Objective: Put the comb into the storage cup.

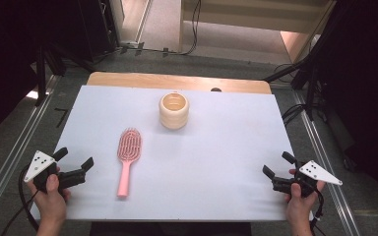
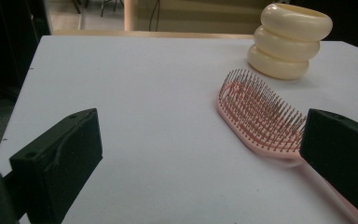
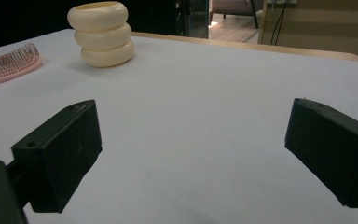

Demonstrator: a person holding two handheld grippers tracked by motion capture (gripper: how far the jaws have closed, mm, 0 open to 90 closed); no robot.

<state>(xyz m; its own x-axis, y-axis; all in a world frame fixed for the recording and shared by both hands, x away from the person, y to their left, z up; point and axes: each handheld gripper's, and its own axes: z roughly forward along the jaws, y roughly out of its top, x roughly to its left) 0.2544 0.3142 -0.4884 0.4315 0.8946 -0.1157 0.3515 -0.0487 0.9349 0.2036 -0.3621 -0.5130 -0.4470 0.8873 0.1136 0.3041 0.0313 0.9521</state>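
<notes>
A pink hairbrush [image 1: 127, 155] lies bristles up on the white table [image 1: 216, 162], its handle pointing toward the front edge. Behind it stands a cream ribbed cup [image 1: 173, 111], open at the top. My left gripper [image 1: 74, 159] is open at the front left, just left of the brush handle. In the left gripper view the hairbrush [image 2: 261, 112] runs behind the right jaw, with the cup [image 2: 289, 41] farther back. At the front right, my right gripper [image 1: 277, 164] is open and holds nothing. Its view shows the cup [image 3: 103, 33] and the brush head [image 3: 10, 63] far off at the left.
The wooden edge of the table [image 1: 177, 80] shows behind the white sheet. Dark stands and cables [image 1: 295, 73] surround the table on the floor. Bare white surface spreads between the brush and my right gripper.
</notes>
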